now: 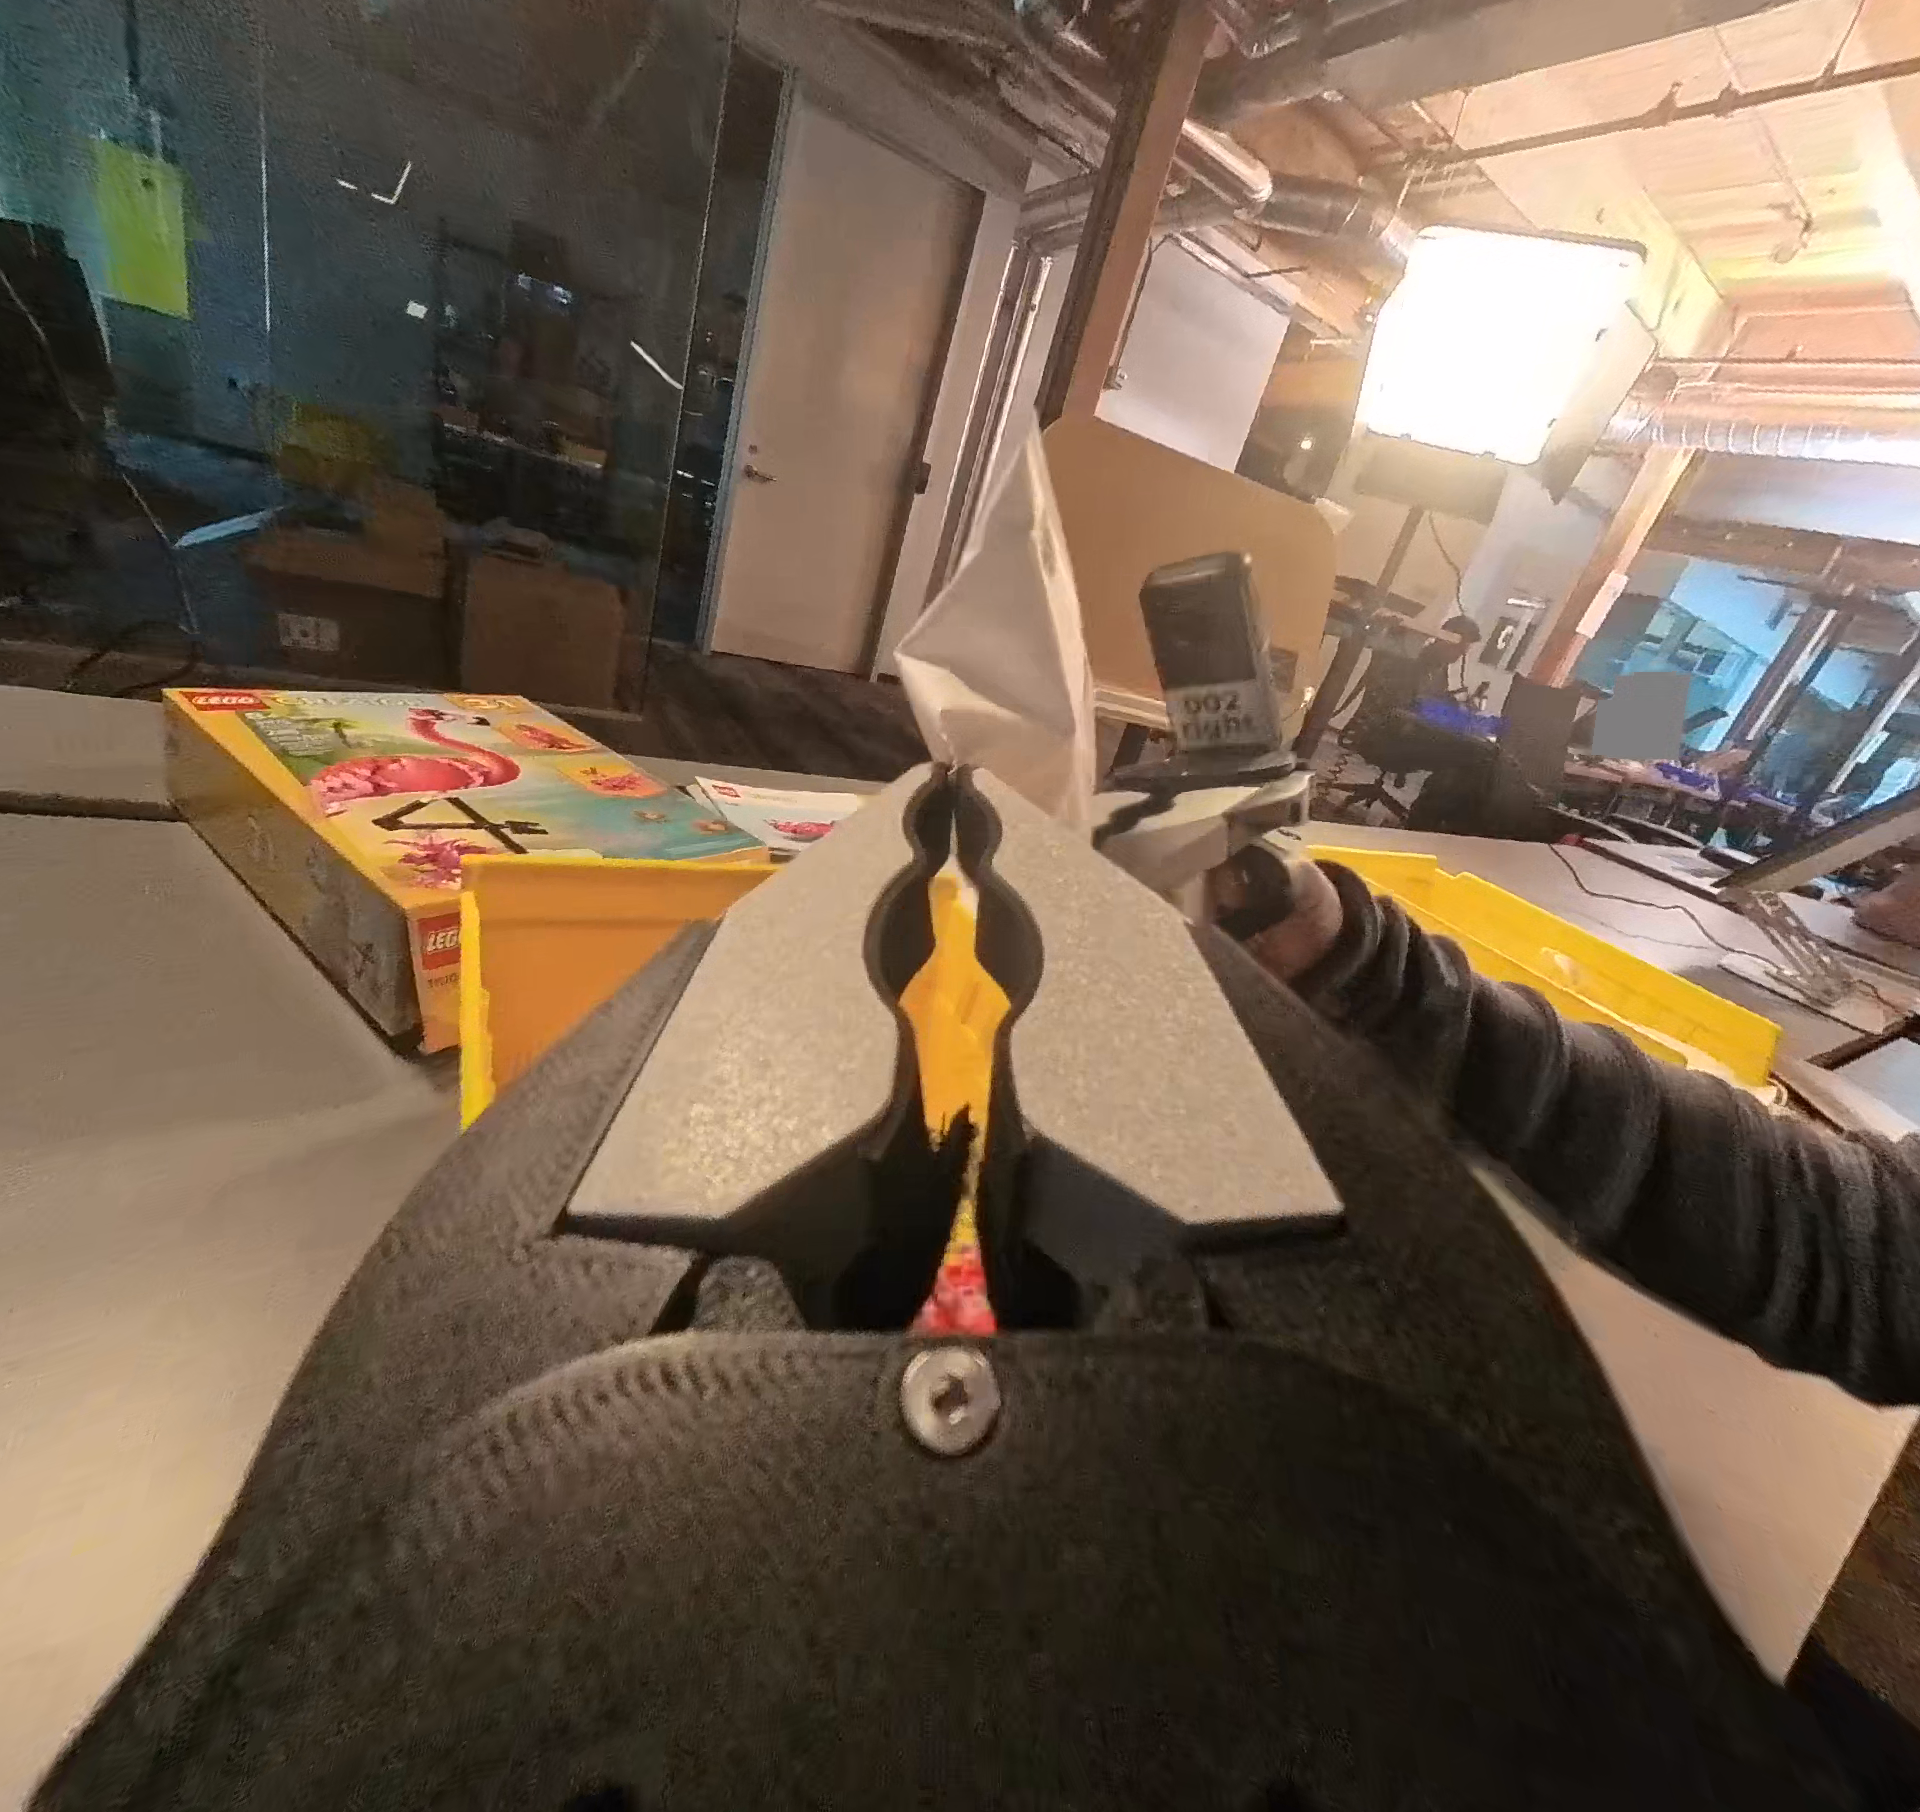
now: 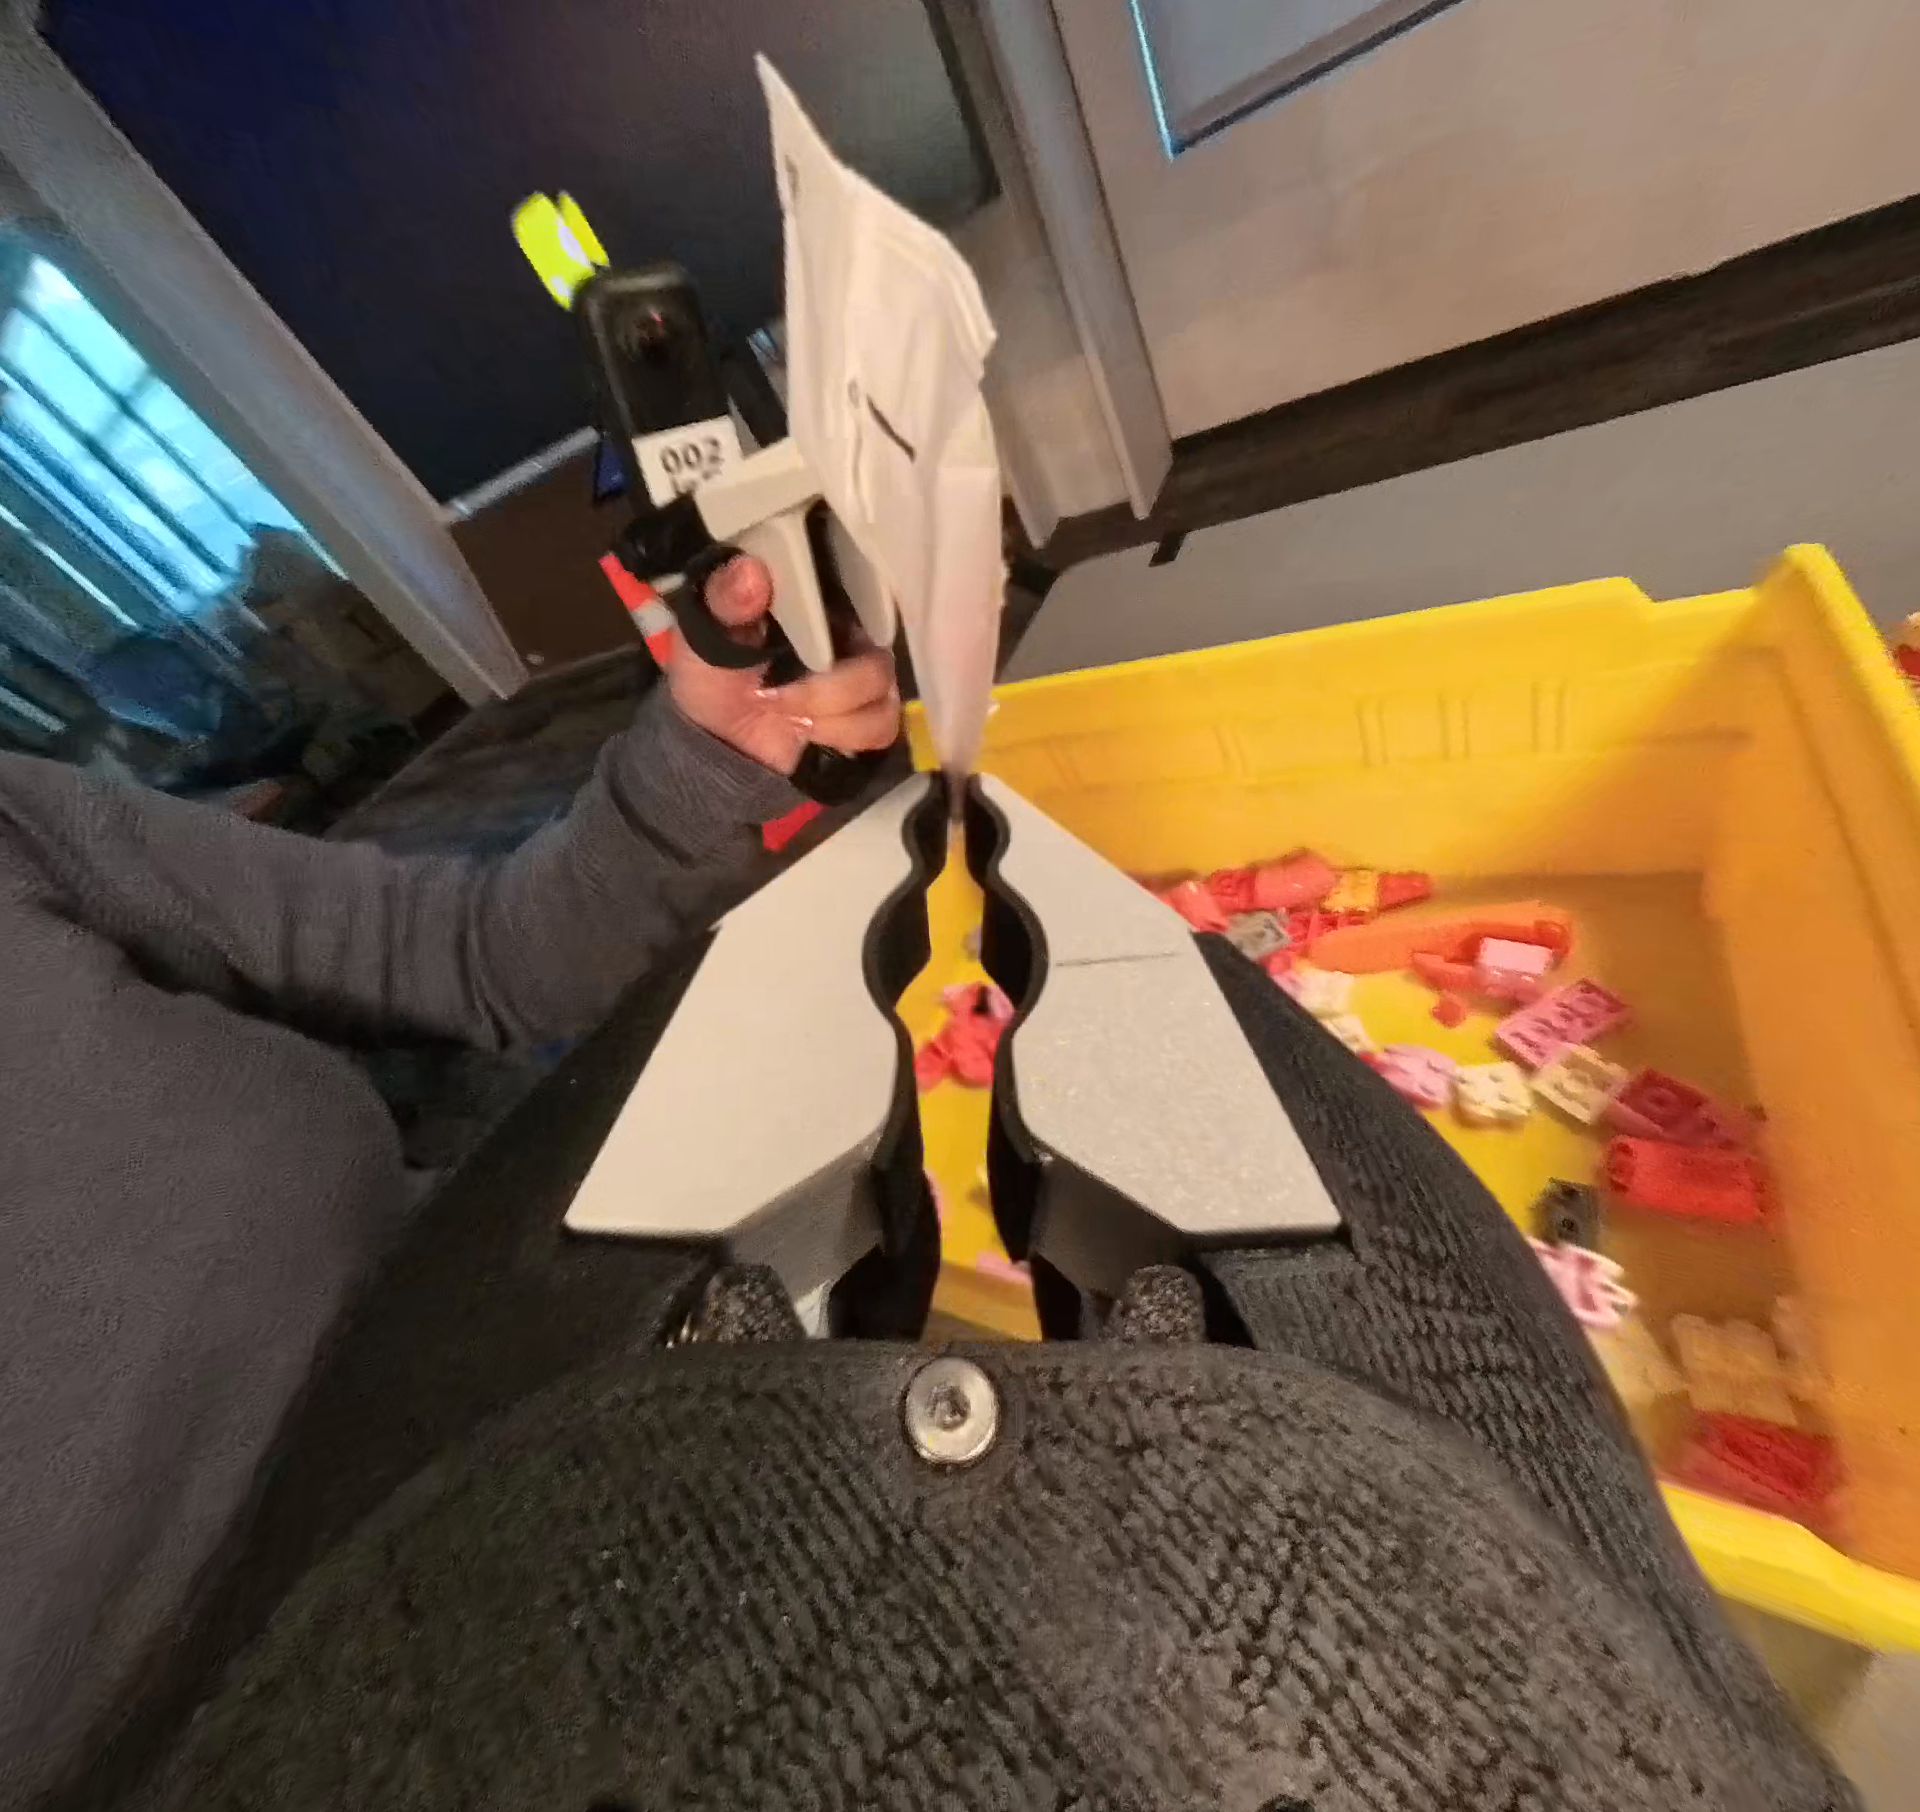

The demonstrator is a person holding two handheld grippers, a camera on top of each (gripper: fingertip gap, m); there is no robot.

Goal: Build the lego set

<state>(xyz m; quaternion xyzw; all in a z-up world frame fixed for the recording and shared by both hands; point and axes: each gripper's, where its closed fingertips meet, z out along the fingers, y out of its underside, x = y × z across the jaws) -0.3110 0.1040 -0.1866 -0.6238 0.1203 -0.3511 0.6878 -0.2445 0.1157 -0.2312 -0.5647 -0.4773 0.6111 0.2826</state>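
We saw a crumpled white paper bag [image 1: 997, 640] held up in the air above a yellow plastic bin [image 2: 1455, 713]. It was creased, twisted to a narrow point at each gripped end, with a flat printed panel fanning out above. The left tongs [image 1: 951, 773] were closed tight on one pinched corner of the bag, pads pressed against it. The right tongs [image 2: 954, 783] were likewise closed on another pinched end of the same bag [image 2: 894, 391], their tips meeting on the paper. In each view the other tongs showed just beside the bag, gripped by a hand [image 2: 800, 702] in a dark grey sleeve.

Inside the bin lay a loose scatter of toy bricks [image 2: 1558, 1035] in red, pink, orange and cream. The bin stood on a pale grey tabletop [image 1: 156, 1087], beside a yellow toy box [image 1: 416, 827] picturing a flamingo and a booklet [image 1: 779, 812]. Around it we saw a dark glass wall, a white door [image 1: 842, 391], exposed ceiling ducts and a bright light panel [image 1: 1507, 349].
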